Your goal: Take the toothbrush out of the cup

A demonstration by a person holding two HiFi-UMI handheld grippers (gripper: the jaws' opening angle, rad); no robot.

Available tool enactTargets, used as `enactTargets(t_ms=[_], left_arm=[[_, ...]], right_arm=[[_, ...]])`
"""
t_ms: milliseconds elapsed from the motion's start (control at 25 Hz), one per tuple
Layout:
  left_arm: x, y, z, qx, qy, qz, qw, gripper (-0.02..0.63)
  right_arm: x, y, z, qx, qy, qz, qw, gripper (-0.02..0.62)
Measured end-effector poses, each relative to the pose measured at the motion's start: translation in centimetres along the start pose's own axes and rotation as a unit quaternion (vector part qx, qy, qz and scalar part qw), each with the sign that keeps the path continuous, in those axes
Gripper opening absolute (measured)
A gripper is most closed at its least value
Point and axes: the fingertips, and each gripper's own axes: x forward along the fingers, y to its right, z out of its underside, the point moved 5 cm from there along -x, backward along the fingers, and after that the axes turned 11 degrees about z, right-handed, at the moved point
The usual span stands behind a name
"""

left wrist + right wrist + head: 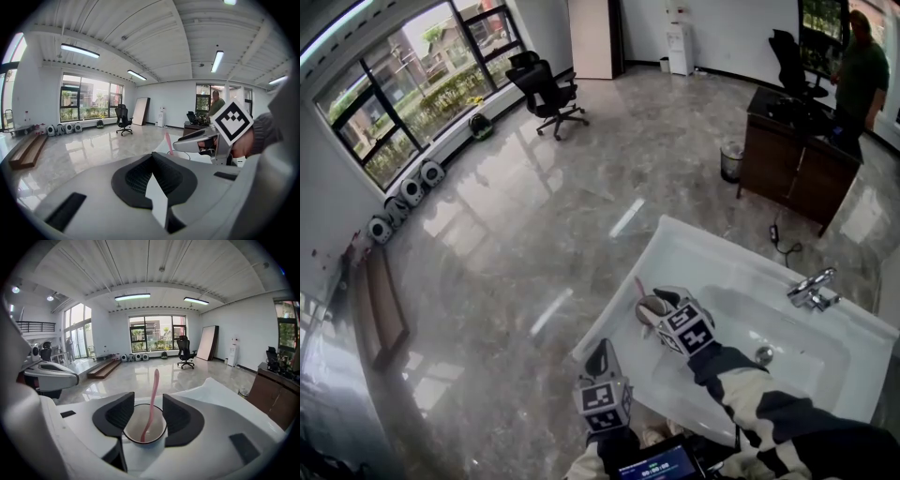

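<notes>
A pink toothbrush point(153, 394) stands upright in a white cup point(136, 425) at the near left end of a white washbasin point(703, 253). My right gripper point(147, 401) has its dark pads on either side of the cup's rim; they stand wide apart, so I read it as open around the cup. In the head view the right gripper point(654, 307) covers the cup and only the toothbrush tip point(638, 284) shows. My left gripper point(602, 354) hangs at the basin's front edge, left of the cup, pads together on nothing. From the left gripper view point(152, 157) the toothbrush point(167, 143) shows ahead.
A chrome tap point(811, 289) and a drain point(764, 354) sit at the basin's right. Beyond it stands a wooden desk point(797, 159) with a person point(862, 66) behind it and a bin point(731, 159) beside it. An office chair point(546, 94) is by the windows.
</notes>
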Motion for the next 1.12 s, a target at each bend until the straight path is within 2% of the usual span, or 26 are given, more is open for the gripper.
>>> enactTargets(t_ms=[280,680,720,800,1000,1120], left_arm=[[0.3,-0.4,0.3,0.002,-0.006,0.004,1.0,0.005],[0.0,-1.5,0.4,-0.005,-0.007,-0.003,1.0,0.005],[-0.1,-1.7,0.5,-0.005,-0.007,-0.004,1.0,0.005],[-0.2,-1.7,0.8,-0.006,-0.009,-0.005,0.9999,0.005],[-0.1,-1.8,0.7,-0.007,-0.01,-0.008,0.9999,0.005],[-0.1,-2.0,1.1,-0.007,-0.011,-0.009,0.9999,0.005]], right_arm=[[2.7,0.2,0.2,-0.013,-0.027,-0.004,1.0,0.183],[3.4,-0.2,-0.3,-0.032,-0.032,-0.02,0.999,0.183],[3.3,-0.2,-0.3,-0.037,-0.034,-0.018,0.999,0.167],[3.1,-0.3,-0.3,-0.046,-0.036,-0.015,0.998,0.028],[3.1,-0.1,-0.8,-0.042,-0.028,-0.021,0.998,0.021],[2.1,-0.1,-2.0,-0.026,-0.003,-0.028,0.999,0.021]])
